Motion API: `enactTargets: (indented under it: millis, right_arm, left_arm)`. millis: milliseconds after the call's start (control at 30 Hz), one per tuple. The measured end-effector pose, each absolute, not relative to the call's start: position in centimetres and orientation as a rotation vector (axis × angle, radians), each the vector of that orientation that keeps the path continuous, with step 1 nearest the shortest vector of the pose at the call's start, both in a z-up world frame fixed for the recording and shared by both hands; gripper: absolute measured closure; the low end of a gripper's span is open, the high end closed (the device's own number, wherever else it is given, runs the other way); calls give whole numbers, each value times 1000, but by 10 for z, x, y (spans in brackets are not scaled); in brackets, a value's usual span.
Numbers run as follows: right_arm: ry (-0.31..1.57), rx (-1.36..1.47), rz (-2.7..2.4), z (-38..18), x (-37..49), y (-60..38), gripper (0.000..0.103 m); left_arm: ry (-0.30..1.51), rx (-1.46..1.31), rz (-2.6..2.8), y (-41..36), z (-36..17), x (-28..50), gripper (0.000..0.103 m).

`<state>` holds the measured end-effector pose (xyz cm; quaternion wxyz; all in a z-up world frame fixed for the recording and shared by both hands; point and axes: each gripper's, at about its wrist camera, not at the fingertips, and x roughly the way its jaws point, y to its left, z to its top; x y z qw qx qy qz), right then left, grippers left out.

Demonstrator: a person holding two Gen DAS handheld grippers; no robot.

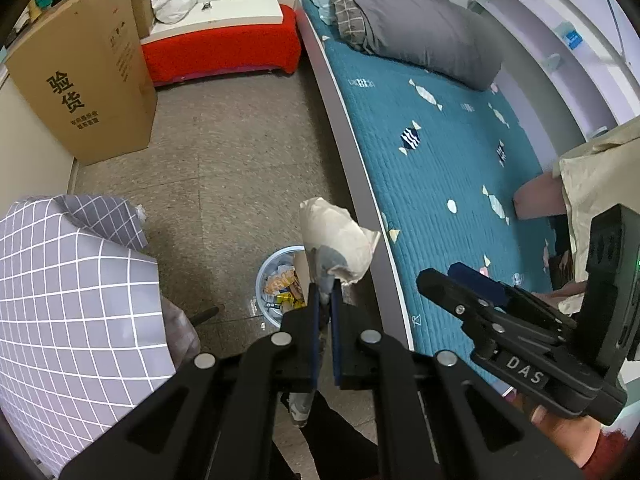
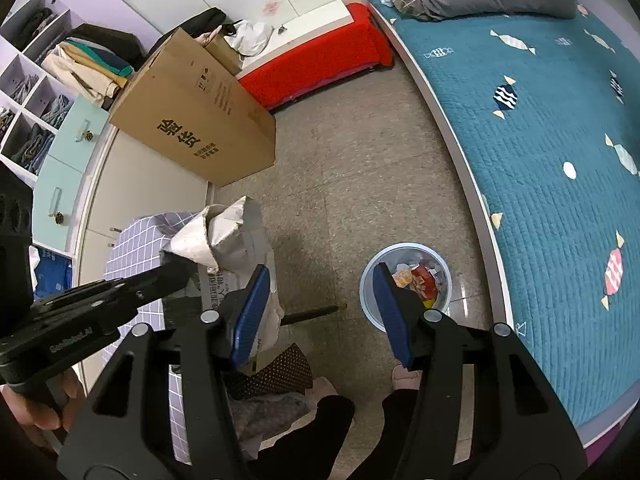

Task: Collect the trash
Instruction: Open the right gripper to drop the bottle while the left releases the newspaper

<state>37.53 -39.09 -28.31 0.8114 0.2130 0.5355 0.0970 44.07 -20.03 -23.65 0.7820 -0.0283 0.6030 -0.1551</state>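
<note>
My left gripper [image 1: 325, 286] is shut on a crumpled beige and grey paper bag [image 1: 340, 240] and holds it in the air above the floor, near the bed's edge. It also shows in the right wrist view [image 2: 224, 240], held by the left gripper [image 2: 172, 264]. A pale blue trash bin [image 1: 266, 280] with colourful wrappers stands on the floor below the bag; in the right wrist view the trash bin [image 2: 440, 260] sits by the bed. My right gripper [image 2: 320, 292] is open and empty, above the floor left of the bin. It appears at the right of the left wrist view [image 1: 452, 276].
A bed with a teal quilt [image 1: 440, 140] runs along the right. A large cardboard box [image 1: 84, 80] and a red bench [image 1: 224, 52] stand at the back. A grey checked cloth [image 1: 68, 300] covers something at the left. The person's legs and slippers [image 2: 404, 376] are below the grippers.
</note>
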Motion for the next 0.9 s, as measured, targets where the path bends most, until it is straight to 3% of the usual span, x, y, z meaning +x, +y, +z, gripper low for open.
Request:
enactTargets:
  millis: [767,800,900]
  right_arm:
    - [1124,517,130,-284,357,-440,48]
    - [1124,517,130,-284,357,-442,48]
    - [1131,517,131,-287,357,-446,48]
  left_arm:
    - [1370,6,-400,-252,-261,453,96]
    - [1381,3,-403,-253,-263,455,91]
    - [1409,20,-374,-255,-273,456,63]
